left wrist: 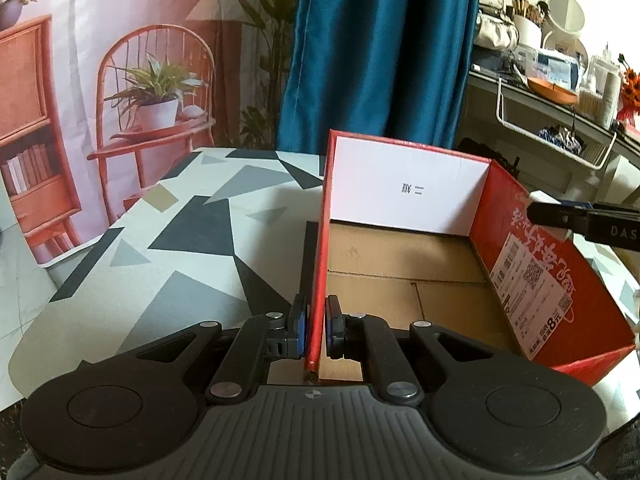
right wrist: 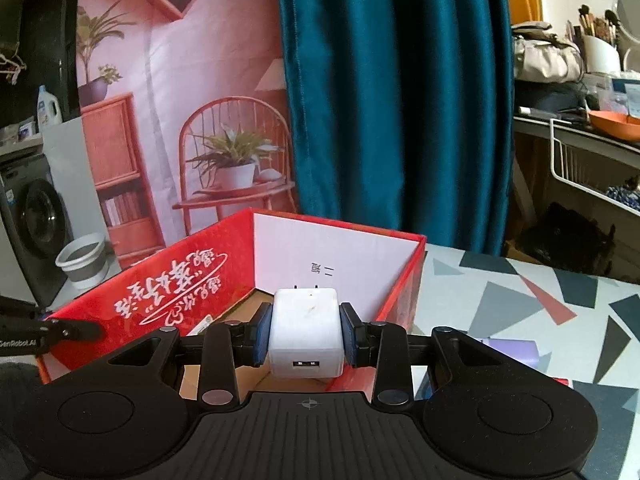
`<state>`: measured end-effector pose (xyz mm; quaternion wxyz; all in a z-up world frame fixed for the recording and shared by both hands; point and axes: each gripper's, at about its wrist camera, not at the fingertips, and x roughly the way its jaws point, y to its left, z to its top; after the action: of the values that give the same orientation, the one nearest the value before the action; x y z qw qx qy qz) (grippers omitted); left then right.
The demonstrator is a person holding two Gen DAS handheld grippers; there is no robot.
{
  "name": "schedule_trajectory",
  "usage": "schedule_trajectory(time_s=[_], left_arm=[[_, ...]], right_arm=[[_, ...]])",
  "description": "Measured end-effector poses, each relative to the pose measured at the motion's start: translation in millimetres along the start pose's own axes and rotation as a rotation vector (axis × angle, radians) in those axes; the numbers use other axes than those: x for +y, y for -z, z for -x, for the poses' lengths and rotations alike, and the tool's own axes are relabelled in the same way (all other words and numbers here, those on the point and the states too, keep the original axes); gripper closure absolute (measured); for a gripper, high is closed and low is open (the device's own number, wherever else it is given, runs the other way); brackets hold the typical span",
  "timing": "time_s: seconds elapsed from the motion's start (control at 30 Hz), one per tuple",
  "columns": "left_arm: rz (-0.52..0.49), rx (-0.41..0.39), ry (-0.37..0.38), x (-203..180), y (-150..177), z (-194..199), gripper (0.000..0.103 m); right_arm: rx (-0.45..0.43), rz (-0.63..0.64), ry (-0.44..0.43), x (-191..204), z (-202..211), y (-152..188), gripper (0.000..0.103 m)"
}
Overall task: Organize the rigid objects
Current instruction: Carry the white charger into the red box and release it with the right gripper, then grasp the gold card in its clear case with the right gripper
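Left gripper [left wrist: 316, 330] was clamped on the near left wall of the red cardboard box [left wrist: 552, 280], its pads pressing the thin panel from both sides. Farther left lay the table [left wrist: 180, 248] with its grey triangle cloth. Right gripper [right wrist: 306, 334] held a white USB charger [right wrist: 305, 330] between its pads, over the box's near edge, prongs pointing away. Behind stood a blue curtain [right wrist: 392, 100]. A purple object [right wrist: 514, 350] on the table was half hidden by the gripper's arm, hard to identify
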<state>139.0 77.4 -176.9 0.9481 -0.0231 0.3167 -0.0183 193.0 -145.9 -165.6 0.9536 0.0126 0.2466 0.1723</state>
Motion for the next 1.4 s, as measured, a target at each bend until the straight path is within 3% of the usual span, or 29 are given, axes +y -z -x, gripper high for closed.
schedule_trajectory(time_s=[0.77, 1.1, 1.4], left_arm=[[0.005, 0.033, 0.009, 0.9, -1.6, -8.3, 0.093], [0.026, 0.023, 0.018, 3.1, -0.1, -8.2, 0.093], [0.018, 0.013, 0.017, 1.8, 0.2, -8.8, 0.093]], right_arm=[[-0.023, -0.007, 0.011, -5.8, -5.6, 5.8, 0.071], [-0.126, -0.122, 0.15, -44.4, 37.8, 16.9, 0.07], [-0.005, -0.219, 0.288, -85.6, 40.8, 73.1, 0.068]])
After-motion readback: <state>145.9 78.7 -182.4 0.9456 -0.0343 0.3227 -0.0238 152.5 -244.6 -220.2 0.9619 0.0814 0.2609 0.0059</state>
